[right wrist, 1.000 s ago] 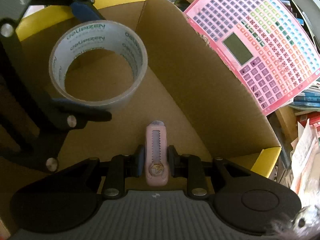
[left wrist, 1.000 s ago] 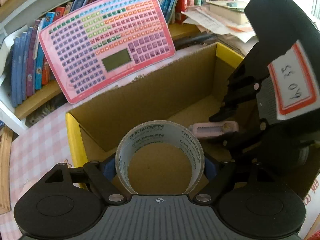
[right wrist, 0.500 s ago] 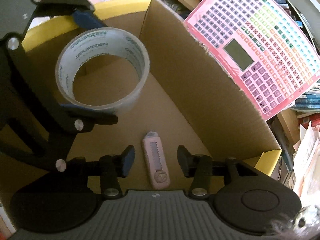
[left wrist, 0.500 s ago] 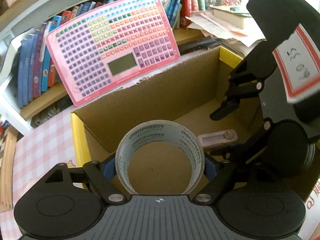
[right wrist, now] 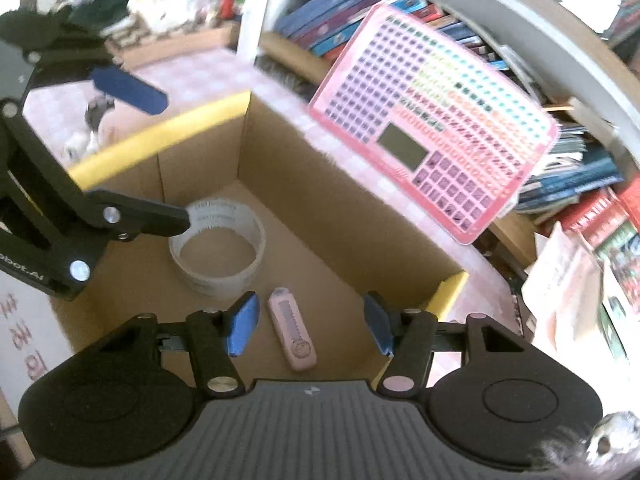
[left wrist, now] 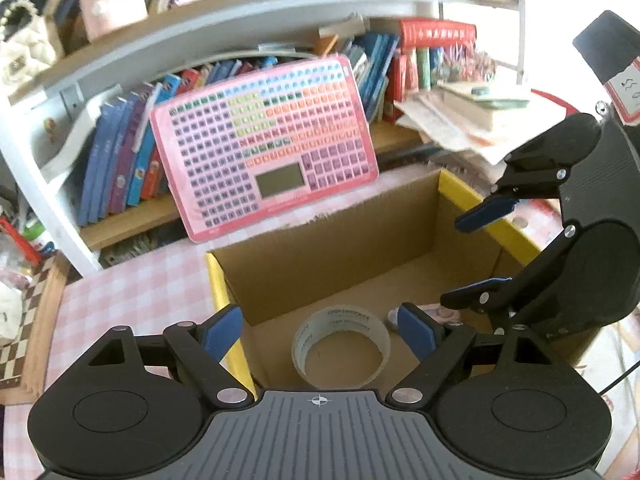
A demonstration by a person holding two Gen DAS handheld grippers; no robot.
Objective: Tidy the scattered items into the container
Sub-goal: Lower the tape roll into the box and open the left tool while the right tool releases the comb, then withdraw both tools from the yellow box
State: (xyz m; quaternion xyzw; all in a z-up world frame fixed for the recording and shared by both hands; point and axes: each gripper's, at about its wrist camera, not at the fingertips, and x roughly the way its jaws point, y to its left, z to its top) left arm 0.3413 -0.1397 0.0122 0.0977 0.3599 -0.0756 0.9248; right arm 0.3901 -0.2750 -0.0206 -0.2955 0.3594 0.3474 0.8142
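Note:
A cardboard box with yellow rim flaps stands on a pink checked tablecloth; it also shows in the right wrist view. A roll of clear tape lies on the box floor, also seen in the right wrist view. A pink utility knife lies beside it. My left gripper is open and empty above the box's near edge. My right gripper is open and empty above the knife; it shows at the right of the left wrist view.
A pink toy keyboard leans against a bookshelf behind the box. Loose papers and books are piled at the right. A chessboard lies at the left. A small figure lies on the cloth beyond the box.
Both grippers opened and rose out of the box. The tape roll dropped from the left gripper to the box floor. The knife, let go earlier, lies on the floor.

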